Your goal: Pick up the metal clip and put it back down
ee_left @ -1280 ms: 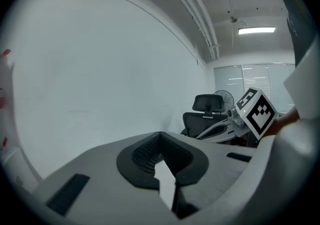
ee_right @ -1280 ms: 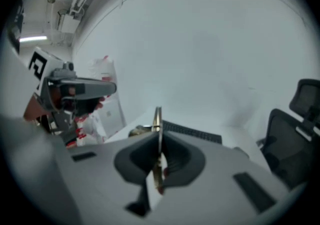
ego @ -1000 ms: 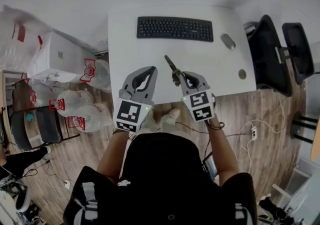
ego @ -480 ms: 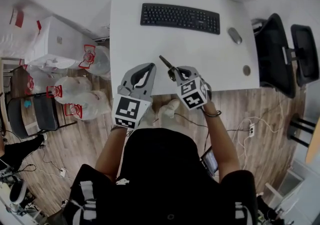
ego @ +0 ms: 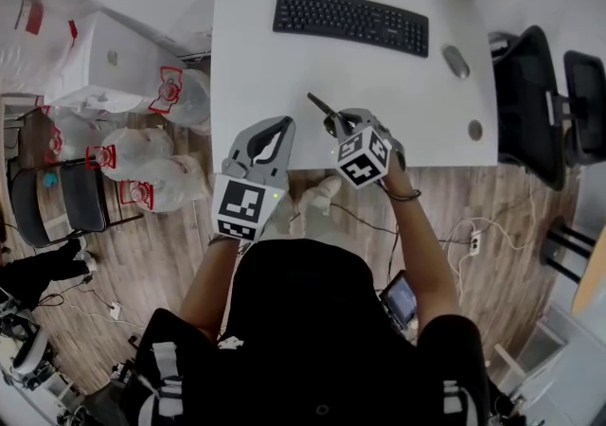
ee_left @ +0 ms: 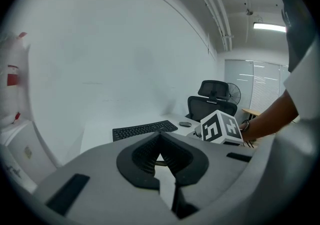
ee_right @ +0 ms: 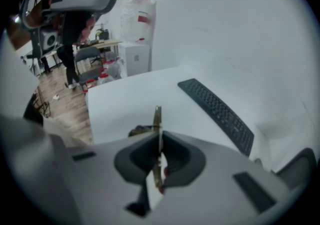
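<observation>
The metal clip (ego: 322, 109) is a thin dark strip held in the air above the near edge of the white desk (ego: 260, 69). My right gripper (ego: 341, 124) is shut on its lower end. In the right gripper view the clip (ee_right: 158, 118) stands edge-on between the pads and pokes out past them. My left gripper (ego: 280, 123) hovers just left of it over the desk's front edge, shut, with nothing in it. In the left gripper view the left gripper (ee_left: 160, 138) points toward the keyboard.
A black keyboard (ego: 350, 22) and a grey mouse (ego: 455, 61) lie at the far side of the desk, with a round cable hole (ego: 474, 130) at its right. Black office chairs (ego: 530, 93) stand to the right. White bags (ego: 151, 178) and a white box (ego: 109, 64) sit left on the wooden floor.
My right gripper has rolled and moved a little forward and up with the clip still in it. The left gripper has stayed where it was.
</observation>
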`<move>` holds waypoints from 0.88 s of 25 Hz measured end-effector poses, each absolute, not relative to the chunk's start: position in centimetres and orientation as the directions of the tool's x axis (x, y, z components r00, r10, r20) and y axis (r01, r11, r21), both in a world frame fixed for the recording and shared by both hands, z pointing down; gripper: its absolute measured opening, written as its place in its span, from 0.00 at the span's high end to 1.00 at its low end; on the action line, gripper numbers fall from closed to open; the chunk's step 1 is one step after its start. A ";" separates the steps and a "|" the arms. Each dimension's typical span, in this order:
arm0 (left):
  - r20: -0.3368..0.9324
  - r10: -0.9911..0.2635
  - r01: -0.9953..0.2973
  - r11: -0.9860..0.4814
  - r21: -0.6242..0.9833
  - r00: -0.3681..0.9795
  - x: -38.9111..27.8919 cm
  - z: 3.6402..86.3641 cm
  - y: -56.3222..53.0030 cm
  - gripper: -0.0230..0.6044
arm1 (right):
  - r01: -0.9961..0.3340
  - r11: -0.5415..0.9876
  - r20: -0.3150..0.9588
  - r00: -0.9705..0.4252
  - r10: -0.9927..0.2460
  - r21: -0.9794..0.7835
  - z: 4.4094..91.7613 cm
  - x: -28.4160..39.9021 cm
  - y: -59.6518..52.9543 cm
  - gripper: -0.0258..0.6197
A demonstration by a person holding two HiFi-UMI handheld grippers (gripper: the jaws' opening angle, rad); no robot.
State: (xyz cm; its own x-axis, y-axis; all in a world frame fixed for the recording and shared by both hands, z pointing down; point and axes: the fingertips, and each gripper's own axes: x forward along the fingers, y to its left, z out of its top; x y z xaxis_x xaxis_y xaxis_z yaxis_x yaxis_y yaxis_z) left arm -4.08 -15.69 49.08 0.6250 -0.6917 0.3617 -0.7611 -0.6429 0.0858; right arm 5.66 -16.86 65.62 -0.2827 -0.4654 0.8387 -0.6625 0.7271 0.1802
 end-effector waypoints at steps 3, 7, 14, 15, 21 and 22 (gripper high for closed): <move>0.370 -0.690 -0.763 -0.640 0.091 0.623 -4.4 49.7 -15.5 0.92 | -0.645 0.737 0.847 -0.264 -0.462 0.202 66.3 5.7 -17.5 0.91; 0.380 -0.684 -0.762 -0.640 0.098 0.623 -4.4 50.3 -15.2 0.92 | -0.618 0.754 0.853 -0.250 -0.458 0.224 67.1 5.6 -18.3 0.90; 0.403 -0.682 -0.771 -0.628 0.103 0.610 -5.3 51.4 -14.8 0.92 | -0.592 0.753 0.852 -0.202 -0.484 0.287 68.3 5.7 -19.2 0.90; 0.405 -0.682 -0.772 -0.627 0.104 0.608 -5.4 51.6 -14.8 0.92 | -0.584 0.754 0.851 -0.194 -0.487 0.299 68.5 5.7 -19.2 0.90; 0.407 -0.687 -0.777 -0.621 0.101 0.602 -5.8 51.9 -15.1 0.92 | -0.538 0.769 0.851 -0.166 -0.498 0.345 69.3 5.5 -19.3 0.90; 0.407 -0.687 -0.777 -0.621 0.101 0.602 -5.9 51.9 -15.2 0.92 | -0.532 0.769 0.848 -0.162 -0.504 0.355 69.4 5.5 -19.3 0.90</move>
State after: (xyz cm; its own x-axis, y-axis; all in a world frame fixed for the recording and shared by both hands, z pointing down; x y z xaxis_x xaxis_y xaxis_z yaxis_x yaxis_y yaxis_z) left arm -5.85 -15.17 51.87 0.6020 -0.6873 0.4066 -0.7772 -0.6210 0.1009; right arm 5.48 -19.29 69.37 -0.1623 -0.5041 0.8483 -0.5320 0.7687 0.3550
